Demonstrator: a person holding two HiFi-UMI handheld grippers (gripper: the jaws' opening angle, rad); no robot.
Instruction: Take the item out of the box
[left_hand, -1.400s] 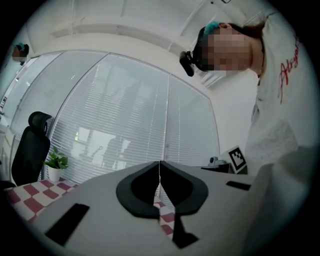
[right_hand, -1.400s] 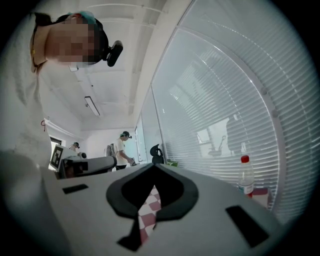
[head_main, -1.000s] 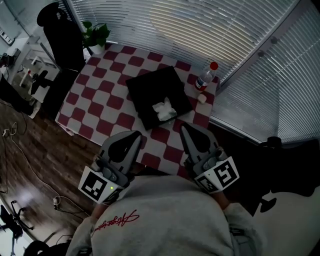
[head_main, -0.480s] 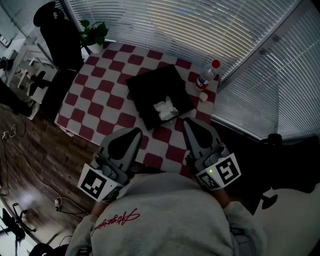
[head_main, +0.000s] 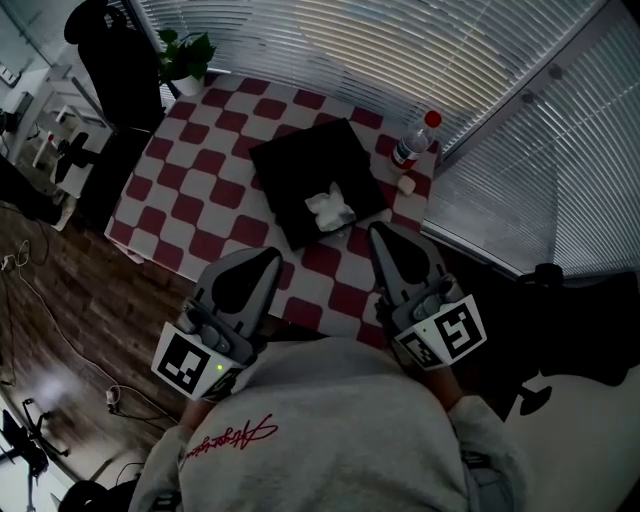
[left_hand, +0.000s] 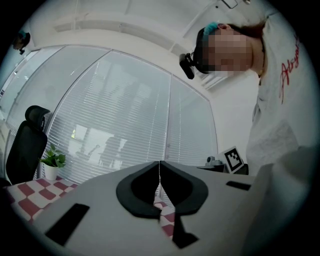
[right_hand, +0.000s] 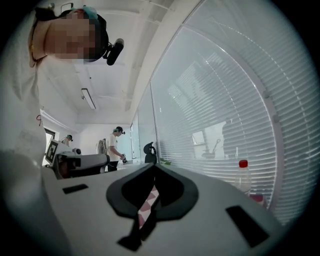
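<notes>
1. A surface under a red-and-white checked cloth stands against slatted window blinds, with a dark wooden floor to its left.
2. A clear plastic bottle with a red cap stands upright near the surface's far right corner, just beside the box's right corner. The same bottle shows at the right of the right gripper view.
3. A small white block-like object lies close to the bottle, between it and the surface's right edge. What it is cannot be made out.
4. A green potted plant sits at the far left corner, and a black office chair stands just beyond it, off the surface.
5. A shallow, open black square box lies turned cornerwise on the right half of the surface.
6. The crumpled white item lies inside the box, near its nearer right edge, untouched.
7. The left gripper hangs over the surface's near edge, apart from the box. Its jaws are clenched together on nothing, as the left gripper view shows.
8. The right gripper points at the box's near right corner, its tip close to the item but short of it. Its jaws are pressed together and empty.
</notes>
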